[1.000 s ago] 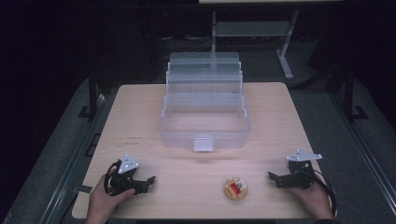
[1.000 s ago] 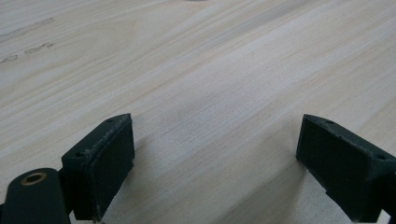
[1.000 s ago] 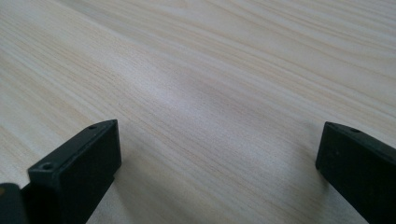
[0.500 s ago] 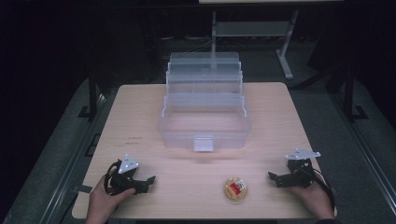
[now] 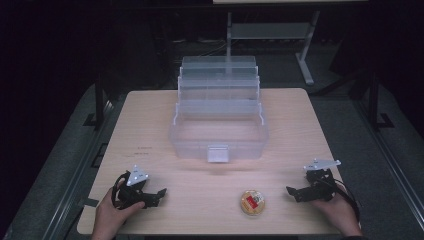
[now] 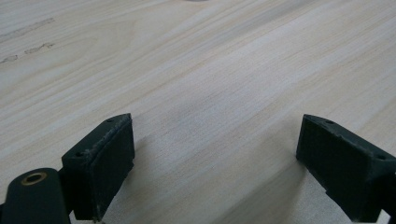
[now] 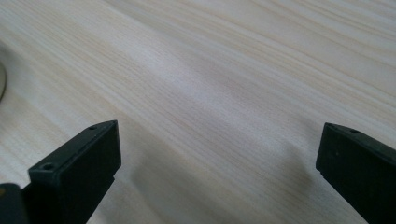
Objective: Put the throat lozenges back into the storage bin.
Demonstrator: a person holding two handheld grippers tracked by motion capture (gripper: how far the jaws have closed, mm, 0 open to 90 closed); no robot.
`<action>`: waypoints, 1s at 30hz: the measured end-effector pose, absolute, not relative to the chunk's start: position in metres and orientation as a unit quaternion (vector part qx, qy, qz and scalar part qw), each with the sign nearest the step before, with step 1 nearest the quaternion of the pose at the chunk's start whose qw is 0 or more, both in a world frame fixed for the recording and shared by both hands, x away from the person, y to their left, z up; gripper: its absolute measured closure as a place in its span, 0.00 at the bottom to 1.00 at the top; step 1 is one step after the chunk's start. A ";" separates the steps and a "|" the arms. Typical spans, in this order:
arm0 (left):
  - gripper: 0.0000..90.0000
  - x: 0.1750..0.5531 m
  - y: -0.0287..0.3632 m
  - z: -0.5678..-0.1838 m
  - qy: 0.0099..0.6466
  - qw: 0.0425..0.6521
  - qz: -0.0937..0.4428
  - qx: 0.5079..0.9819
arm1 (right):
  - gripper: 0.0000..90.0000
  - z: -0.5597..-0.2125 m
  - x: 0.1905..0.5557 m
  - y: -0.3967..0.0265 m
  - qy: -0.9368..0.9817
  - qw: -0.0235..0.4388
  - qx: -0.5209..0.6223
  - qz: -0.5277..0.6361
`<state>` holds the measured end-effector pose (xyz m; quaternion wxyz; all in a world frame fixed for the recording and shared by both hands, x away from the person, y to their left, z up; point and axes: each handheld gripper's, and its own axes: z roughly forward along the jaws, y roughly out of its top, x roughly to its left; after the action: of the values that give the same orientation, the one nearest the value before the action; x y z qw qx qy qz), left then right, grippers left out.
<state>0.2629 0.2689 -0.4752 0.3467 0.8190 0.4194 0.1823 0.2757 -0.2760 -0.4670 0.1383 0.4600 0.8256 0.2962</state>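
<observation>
A clear plastic tiered box stands open in the middle of the wooden table, its latch facing me. A small round container with a red and yellow label lies near the front edge. My left gripper rests on the table at the front left, held by a hand, its jaws wide apart over bare wood. My right gripper rests at the front right, just right of the round container, jaws also wide apart with only wood between them.
A metal table frame stands beyond the far edge in the dark. Grey floor surrounds the table. Bare tabletop lies between the two grippers and on both sides of the box.
</observation>
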 end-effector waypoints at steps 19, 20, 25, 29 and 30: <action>0.12 0.263 0.269 -0.475 0.420 0.347 0.182 0.819 | 0.00 -0.451 0.270 -0.272 0.839 0.125 0.445 0.287; 0.12 0.263 0.269 -0.475 0.420 0.347 0.182 0.819 | 0.00 -0.450 0.270 -0.271 0.840 0.125 0.443 0.287; 0.12 0.263 0.269 -0.475 0.419 0.347 0.182 0.819 | 0.00 -0.445 0.268 -0.268 0.843 0.123 0.440 0.286; 0.12 0.263 0.269 -0.475 0.419 0.347 0.182 0.819 | 0.00 -0.442 0.267 -0.266 0.845 0.123 0.434 0.287; 0.12 0.263 0.269 -0.475 0.420 0.347 0.182 0.819 | 0.00 -0.441 0.266 -0.265 0.845 0.121 0.435 0.286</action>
<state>0.2629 0.2689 -0.4752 0.3466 0.8188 0.4196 0.1824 0.2661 -0.2652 -0.4414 0.1214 0.4353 0.8451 0.2857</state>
